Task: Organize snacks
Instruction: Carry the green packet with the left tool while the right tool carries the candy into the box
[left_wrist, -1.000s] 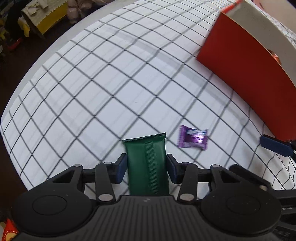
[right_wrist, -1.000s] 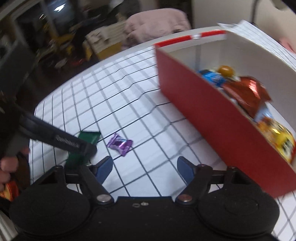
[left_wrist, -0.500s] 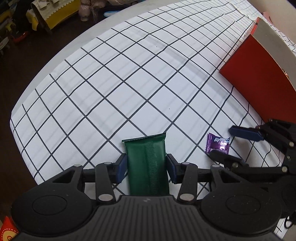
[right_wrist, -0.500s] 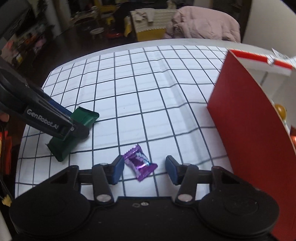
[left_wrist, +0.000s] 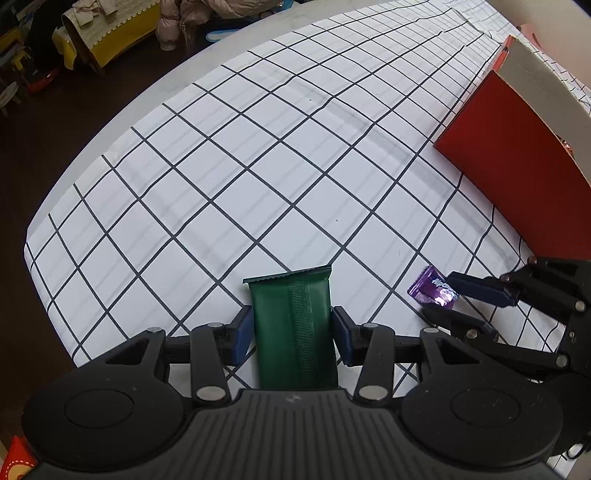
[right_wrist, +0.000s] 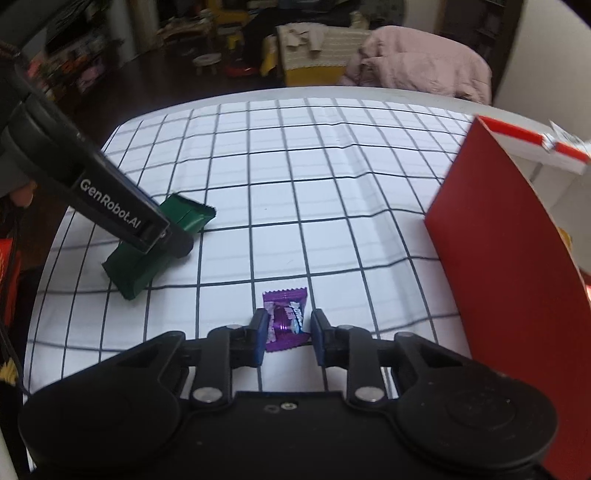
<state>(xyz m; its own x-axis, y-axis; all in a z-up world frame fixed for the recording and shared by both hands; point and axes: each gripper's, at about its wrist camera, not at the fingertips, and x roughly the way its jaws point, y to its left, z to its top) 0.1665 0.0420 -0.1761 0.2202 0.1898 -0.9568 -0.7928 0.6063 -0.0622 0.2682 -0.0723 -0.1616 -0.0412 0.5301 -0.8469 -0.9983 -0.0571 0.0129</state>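
A table under a white grid cloth carries the red box, right of both tongs.

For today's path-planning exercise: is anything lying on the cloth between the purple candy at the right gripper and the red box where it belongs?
Nothing visible does. The purple candy sits between the right gripper's fingers, and only bare checked tablecloth separates it from the red box. The green bar lies off to the other side.

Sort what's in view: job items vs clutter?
Job: green bar in left tool; purple candy between right tool fingers; red box.
Clutter: pink jacket, yellow box, grid cloth.
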